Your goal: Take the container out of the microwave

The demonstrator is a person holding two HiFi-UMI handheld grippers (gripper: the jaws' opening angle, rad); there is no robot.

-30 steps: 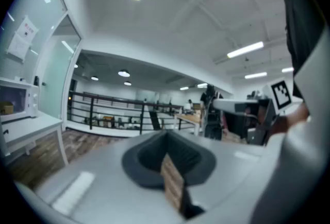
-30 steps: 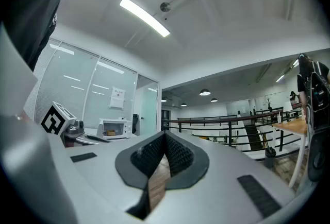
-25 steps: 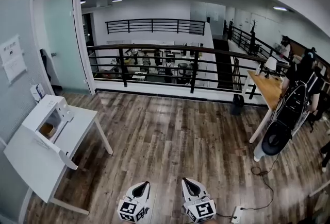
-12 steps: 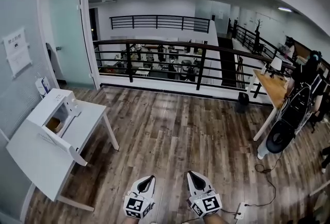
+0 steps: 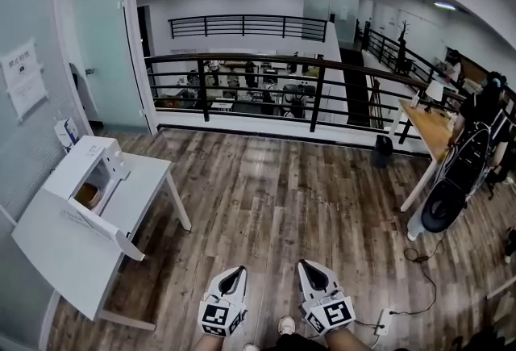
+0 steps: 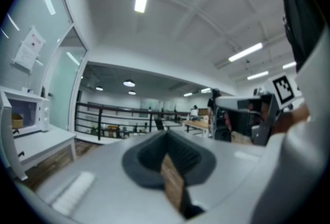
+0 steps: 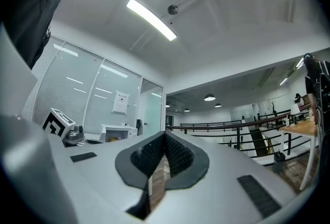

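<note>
The left gripper (image 5: 234,270) and right gripper (image 5: 309,265) have neared the microwave (image 5: 90,164), jaws closed on nothing. The container (image 5: 85,195) sits inside its open cavity, well ahead-left of the 2 jaw pairs.

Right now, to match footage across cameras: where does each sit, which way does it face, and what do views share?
Head view: on the person's head, facing steeply down at the floor; left gripper, right gripper and a shoe show.
Left gripper view: on the left gripper, facing along its shut jaws toward the railing; dark clothing shows above.
Right gripper view: on the right gripper, along its shut jaws; dark clothing upper left.
Shared: all show the microwave.
</note>
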